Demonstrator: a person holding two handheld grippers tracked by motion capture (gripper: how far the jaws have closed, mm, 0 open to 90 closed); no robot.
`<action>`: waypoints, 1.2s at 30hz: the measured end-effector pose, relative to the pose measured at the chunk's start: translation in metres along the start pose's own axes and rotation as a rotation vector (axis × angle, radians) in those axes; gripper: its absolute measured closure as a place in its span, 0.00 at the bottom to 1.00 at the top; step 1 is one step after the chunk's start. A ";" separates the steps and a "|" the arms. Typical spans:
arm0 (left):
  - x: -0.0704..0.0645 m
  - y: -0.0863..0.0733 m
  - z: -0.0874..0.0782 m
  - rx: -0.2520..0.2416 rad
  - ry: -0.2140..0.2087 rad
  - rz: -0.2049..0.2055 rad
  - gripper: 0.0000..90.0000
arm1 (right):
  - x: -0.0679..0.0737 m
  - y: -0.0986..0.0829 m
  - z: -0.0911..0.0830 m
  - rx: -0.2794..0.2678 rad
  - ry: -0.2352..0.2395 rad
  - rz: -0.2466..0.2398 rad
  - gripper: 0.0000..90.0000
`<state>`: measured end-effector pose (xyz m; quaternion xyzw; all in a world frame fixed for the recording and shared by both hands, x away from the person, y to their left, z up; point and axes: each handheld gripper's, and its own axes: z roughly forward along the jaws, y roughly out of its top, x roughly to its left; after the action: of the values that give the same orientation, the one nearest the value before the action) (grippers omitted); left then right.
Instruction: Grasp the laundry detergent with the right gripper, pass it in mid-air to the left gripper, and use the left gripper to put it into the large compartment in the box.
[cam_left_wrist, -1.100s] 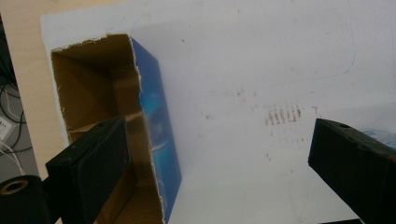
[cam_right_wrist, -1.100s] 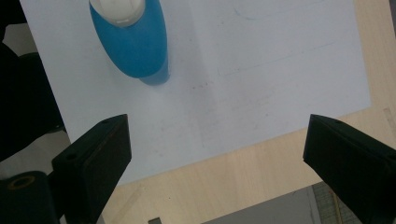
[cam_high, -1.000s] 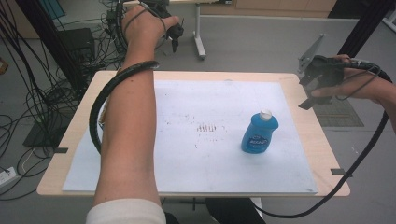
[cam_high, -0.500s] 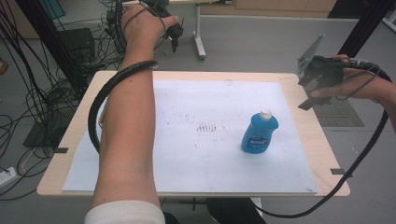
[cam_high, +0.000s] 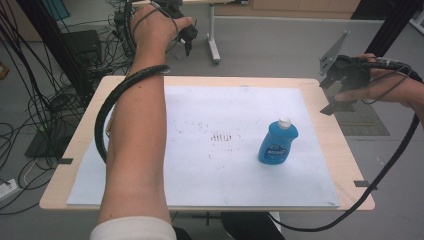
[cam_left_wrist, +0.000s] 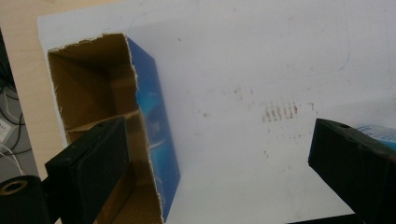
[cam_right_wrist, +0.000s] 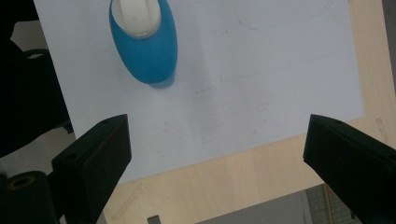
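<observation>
Nothing has shifted since the earlier frame; the left tool (cam_high: 187, 37) hangs beyond the tabletop's (cam_high: 80, 145) far edge, the right tool (cam_high: 345, 82) off its right edge, both gaping, gripping nothing; the blue bottle (cam_high: 278, 142) stands upright toward the right edge.

Even, diffuse overhead light; high view bright, no hard glare. White paper sheet (cam_high: 200, 150) on the pale wooden table (cam_high: 330, 150) reads slightly bluish. Blue plastic dish-soap bottle (cam_high: 277, 142) throws a faint, short shadow. Both gripper views softer: black jaws at the near edge blurred and out of focus. Open brown cardboard box with blue printed side (cam_left_wrist: 112, 140) dark inside, its torn edges fairly sharp.
</observation>
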<state>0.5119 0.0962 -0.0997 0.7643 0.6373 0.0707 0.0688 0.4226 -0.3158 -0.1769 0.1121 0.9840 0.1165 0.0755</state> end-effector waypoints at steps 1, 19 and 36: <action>0.000 0.000 0.000 -0.001 0.000 0.001 0.07 | 0.000 0.000 0.000 0.000 0.000 0.000 0.08; 0.000 -0.001 -0.001 -0.005 0.006 0.001 0.06 | 0.000 -0.001 -0.001 -0.008 -0.008 0.000 0.08; 0.000 -0.005 0.001 -0.004 0.010 0.005 0.06 | 0.003 -0.014 0.015 -0.029 0.002 0.030 0.07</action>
<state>0.5071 0.0976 -0.1013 0.7654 0.6355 0.0757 0.0670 0.4193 -0.3252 -0.1950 0.1257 0.9804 0.1320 0.0745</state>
